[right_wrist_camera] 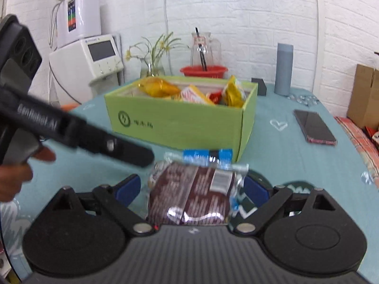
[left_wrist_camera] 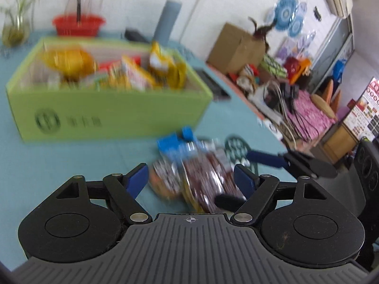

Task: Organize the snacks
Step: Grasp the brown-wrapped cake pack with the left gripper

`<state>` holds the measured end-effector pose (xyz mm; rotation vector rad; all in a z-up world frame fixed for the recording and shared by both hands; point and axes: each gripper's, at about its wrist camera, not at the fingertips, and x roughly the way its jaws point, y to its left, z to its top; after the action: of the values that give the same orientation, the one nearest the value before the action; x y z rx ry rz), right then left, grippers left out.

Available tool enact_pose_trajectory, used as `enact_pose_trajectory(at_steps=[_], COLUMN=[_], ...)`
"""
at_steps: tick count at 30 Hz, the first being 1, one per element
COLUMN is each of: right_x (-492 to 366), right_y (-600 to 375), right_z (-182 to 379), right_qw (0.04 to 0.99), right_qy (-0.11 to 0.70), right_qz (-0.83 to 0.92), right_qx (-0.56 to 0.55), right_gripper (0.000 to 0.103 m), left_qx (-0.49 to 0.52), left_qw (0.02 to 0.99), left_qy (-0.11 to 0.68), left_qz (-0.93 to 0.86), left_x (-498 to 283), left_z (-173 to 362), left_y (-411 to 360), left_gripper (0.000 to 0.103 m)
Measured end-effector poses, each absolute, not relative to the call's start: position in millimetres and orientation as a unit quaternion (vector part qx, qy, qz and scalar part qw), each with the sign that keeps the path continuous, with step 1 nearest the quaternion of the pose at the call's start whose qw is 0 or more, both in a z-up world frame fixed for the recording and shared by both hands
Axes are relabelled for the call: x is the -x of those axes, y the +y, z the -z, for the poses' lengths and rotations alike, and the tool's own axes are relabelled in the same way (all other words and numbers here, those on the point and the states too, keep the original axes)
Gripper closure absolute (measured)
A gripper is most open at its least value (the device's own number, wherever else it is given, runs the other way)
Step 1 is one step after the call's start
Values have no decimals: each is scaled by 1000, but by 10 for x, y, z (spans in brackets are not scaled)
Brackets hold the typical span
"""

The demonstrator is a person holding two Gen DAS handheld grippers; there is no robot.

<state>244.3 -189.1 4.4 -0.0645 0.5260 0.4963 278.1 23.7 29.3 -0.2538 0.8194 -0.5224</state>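
Left wrist view: the left gripper [left_wrist_camera: 191, 179] hangs over the teal tablecloth [left_wrist_camera: 71, 161] with its blue pads spread apart and nothing pressed between them. A brown snack packet [left_wrist_camera: 203, 177] with a blue top strip lies on the cloth in the gap between the pads, nearer the right pad; whether it touches either one is lost in motion blur. Just beside it on the left sits a smaller rounded packet [left_wrist_camera: 163, 177], also blurred. Beyond them stands the green cardboard box [left_wrist_camera: 106, 113], open-topped and heaped with yellow and red snack bags [left_wrist_camera: 132, 71]. One blue finger of the right gripper [left_wrist_camera: 265, 158] reaches in from the right, above a dark green trivet [left_wrist_camera: 236, 146]. Bare cloth lies between the packets and the box; the table's right edge runs close by.

Right wrist view: the right gripper [right_wrist_camera: 191, 189] is spread wide, and the brown snack packet [right_wrist_camera: 191, 196] lies flat between its pads with a gap on each side, so nothing is grasped. Its wrapper is glossy, with a white label and a blue sealed end towards the green cardboard box [right_wrist_camera: 184, 120]. The left gripper's arm [right_wrist_camera: 94, 139] crosses from the left, held by a hand [right_wrist_camera: 14, 177]. A phone [right_wrist_camera: 315, 125] lies on the open cloth to the right.
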Motion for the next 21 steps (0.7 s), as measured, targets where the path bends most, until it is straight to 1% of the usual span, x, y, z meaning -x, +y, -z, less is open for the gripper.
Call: enact_pose_trajectory(at_steps=[1, 2, 3, 4, 6, 7, 8, 13, 15, 19, 21], right_x=[-2459, -2478, -2510, -2512, -2457, -2409, -2336, -1940, -1781, -1583, -1533], right_y=[-1885, -1902, -1888, -1873, -1800, -1755, -1719, -1583, -1522, -1386, -1349], right_z=[15, 109, 146, 207, 259, 253, 240, 197, 208, 233, 251], right_qw=[932, 929, 926, 923, 922, 922, 923, 925, 921, 912, 908], right_qy=[269, 280, 289, 300, 305, 301, 297, 286, 286, 290, 298], right_qz=[-241, -242, -242, -238, -239, -242, -241, -250, -263, -290, -295], right_qx=[25, 22, 21, 21, 26, 29, 32, 25, 11, -11, -18], right_gripper=[10, 10, 10, 10, 10, 9, 9, 9, 9, 10, 10], left_qx=[132, 141, 143, 141, 142, 140, 140, 140, 128, 125, 127], left_qw=[867, 861, 858, 856, 853, 849, 846, 849, 856, 864, 871], left_qy=[408, 417, 421, 427, 435, 442, 450, 450, 446, 441, 437], left_qz=[252, 253, 257, 253, 251, 255, 248, 238, 228, 208, 187], left_x=[-2759, -2754, -2758, -2775, -2790, -2792, -2773, -2399, -2193, -1975, -1932], left_z=[-203, -147, -108, -72, -20, 6, 25, 5, -6, 26, 47], left_y=[200, 167, 132, 93, 33, 9, -2, 101, 179, 342, 421], left_gripper=[45, 47, 46, 49, 59, 69, 73, 74, 73, 64, 56])
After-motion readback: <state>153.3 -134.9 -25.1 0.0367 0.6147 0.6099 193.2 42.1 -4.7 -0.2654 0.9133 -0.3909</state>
